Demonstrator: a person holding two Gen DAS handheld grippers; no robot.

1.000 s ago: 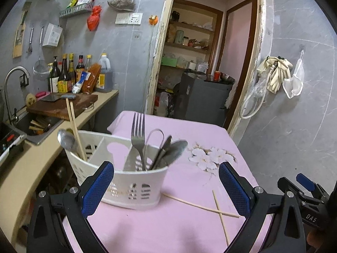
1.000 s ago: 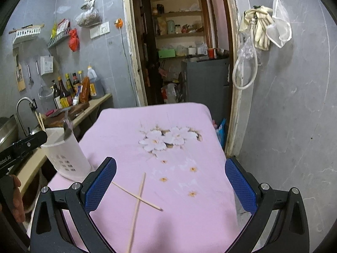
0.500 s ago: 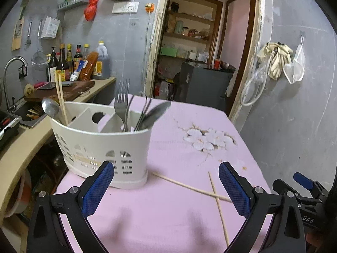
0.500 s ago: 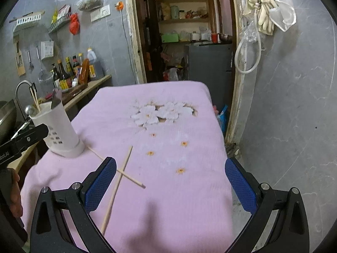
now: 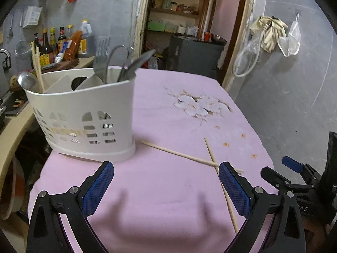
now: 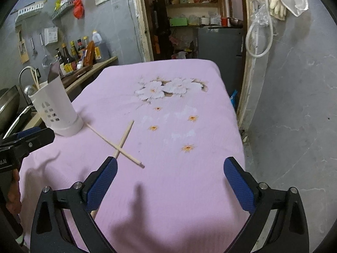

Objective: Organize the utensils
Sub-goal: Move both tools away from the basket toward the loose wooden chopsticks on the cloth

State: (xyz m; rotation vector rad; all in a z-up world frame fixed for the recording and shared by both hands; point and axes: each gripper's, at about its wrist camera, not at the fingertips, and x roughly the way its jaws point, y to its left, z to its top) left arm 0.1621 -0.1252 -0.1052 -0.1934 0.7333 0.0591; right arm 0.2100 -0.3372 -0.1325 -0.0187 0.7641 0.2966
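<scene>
A white slotted utensil caddy (image 5: 84, 113) stands at the left edge of the pink-clothed table (image 5: 160, 109). It holds a fork, spoons, scissors and a pair of chopsticks. Two loose wooden chopsticks (image 5: 189, 158) lie crossed on the cloth to its right. They also show in the right wrist view (image 6: 120, 143), with the caddy (image 6: 56, 111) at left. My left gripper (image 5: 166, 181) is open and empty above the cloth, in front of the caddy. My right gripper (image 6: 170, 179) is open and empty, its left finger (image 6: 101, 185) over a chopstick's near end.
A kitchen counter (image 5: 12, 126) with a sink, cutting board and bottles (image 5: 61, 42) runs along the left. An open doorway with shelves (image 6: 193, 21) lies beyond the table. A grey wall with hanging gloves (image 6: 278, 2) is on the right.
Both grippers have dropped lower and come closer to the tabletop. The caddy and the crossed chopsticks look larger and nearer. Nothing has been picked up.
</scene>
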